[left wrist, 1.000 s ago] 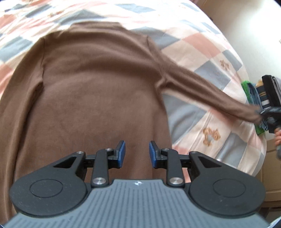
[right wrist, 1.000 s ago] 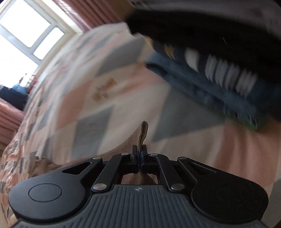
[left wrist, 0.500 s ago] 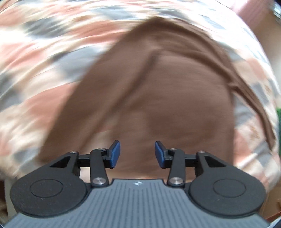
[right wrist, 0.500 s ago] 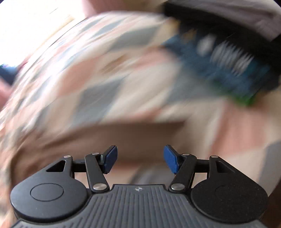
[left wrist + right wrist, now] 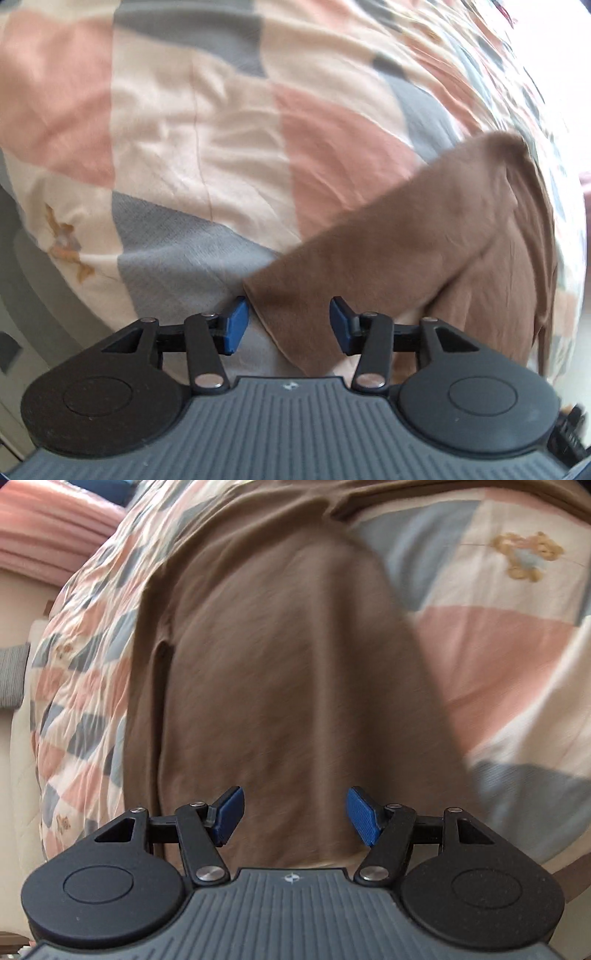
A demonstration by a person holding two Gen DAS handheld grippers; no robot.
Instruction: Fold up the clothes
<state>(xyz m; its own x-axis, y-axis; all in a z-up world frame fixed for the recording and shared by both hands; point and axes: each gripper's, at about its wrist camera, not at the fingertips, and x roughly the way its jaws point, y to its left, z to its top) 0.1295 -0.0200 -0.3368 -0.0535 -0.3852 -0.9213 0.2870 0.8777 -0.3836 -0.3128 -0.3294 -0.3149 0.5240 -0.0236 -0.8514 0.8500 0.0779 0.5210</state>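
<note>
One brown long-sleeved knit top (image 5: 288,657) is lying spread on the bed, over a single quilt checked in pink, grey and cream patches (image 5: 177,140), and two claws are hovering above it. The left claw (image 5: 287,329) is standing with its blue pads (image 5: 236,325) spread wide, holding nothing; the cuff end of one brown sleeve (image 5: 295,302) is lying right between and under them, its corner just beside the left pad, though contact is hard to judge. The right claw (image 5: 295,816) is likewise gaping open and empty, its two blue pads (image 5: 364,821) hanging over the broad body of the garment, which is filling most of that view. Around the top, small bear-like prints are showing on the cream patches (image 5: 524,555), a pink ribbed blanket or cushion (image 5: 55,524) is sitting at the far left edge of the bed, and a pale bed frame or furniture edge (image 5: 22,280) is showing at the lower left beneath the left claw. Nothing is lying on top of the garment. A second ago the right claw was pinched shut on the tip of a sleeve beside a stack of dark folded clothes; half a second ago it was already open, and now it is over the torso. The left claw, then above the body, is now at the sleeve end.
</note>
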